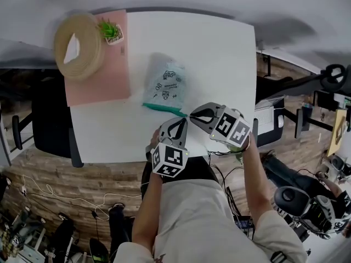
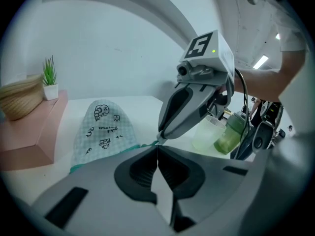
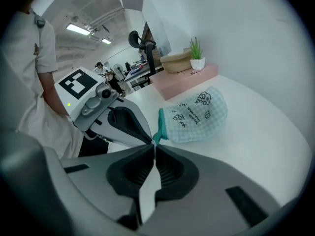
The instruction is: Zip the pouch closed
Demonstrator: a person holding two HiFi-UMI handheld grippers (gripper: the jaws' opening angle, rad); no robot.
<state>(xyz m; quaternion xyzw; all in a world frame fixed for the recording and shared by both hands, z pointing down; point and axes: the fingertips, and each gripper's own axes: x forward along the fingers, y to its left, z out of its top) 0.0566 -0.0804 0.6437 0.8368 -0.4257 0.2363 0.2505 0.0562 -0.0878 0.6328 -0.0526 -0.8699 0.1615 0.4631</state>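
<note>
Pouch (image 1: 164,84) flat on table (image 1: 219,53), teal zip edge (image 1: 163,108) facing person, running left-right. Left gripper (image 1: 180,120), right gripper (image 1: 192,114): 2 jaw pairs clenched, tips together at zip's right end; tab possibly pinched, unclear.

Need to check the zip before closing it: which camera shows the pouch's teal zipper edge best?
The right gripper view: the teal zipper edge shows close, large and unobstructed, end to end. The head view shows its whole length too, but small. The left gripper view catches only a short stretch; the rest is hidden.
</note>
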